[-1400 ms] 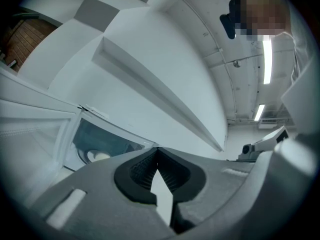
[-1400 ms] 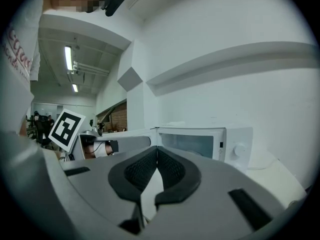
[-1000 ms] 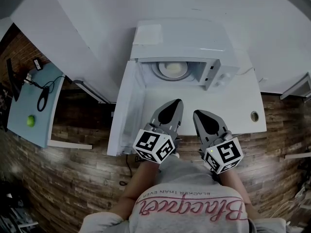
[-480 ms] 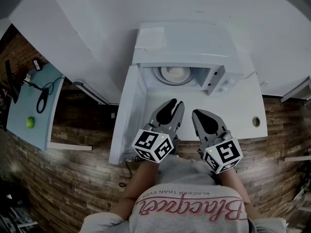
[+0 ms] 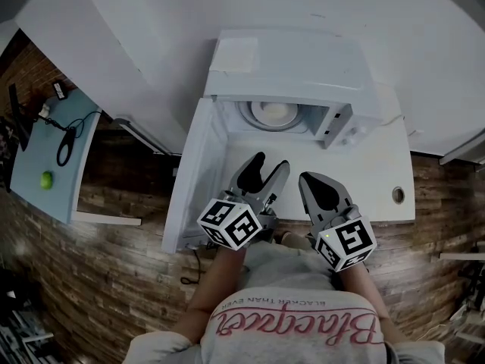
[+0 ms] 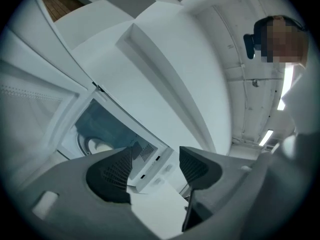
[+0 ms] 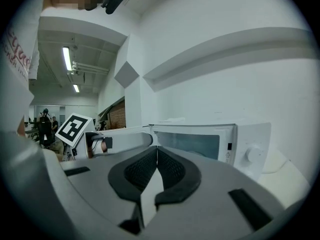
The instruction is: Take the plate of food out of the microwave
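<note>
left gripper (image 5: 270, 163), level before the open microwave (image 5: 288, 70), has just been opening, empty; right gripper (image 5: 312, 180) clenched.

The left hand-held gripper (image 5: 268, 165) has just been opening its jaws, nothing between them, while beside it the right hand-held gripper (image 5: 317, 182) has its jaws pressed together

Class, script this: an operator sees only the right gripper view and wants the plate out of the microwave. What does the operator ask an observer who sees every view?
Operator: Is the plate really in there?
Observer: Yes. From the head view the plate sits mid-cavity in the microwave.
Operator: Is the left tool ready?
Observer: The left tool has just been opening. Its jaws stand apart with nothing between them.
</note>
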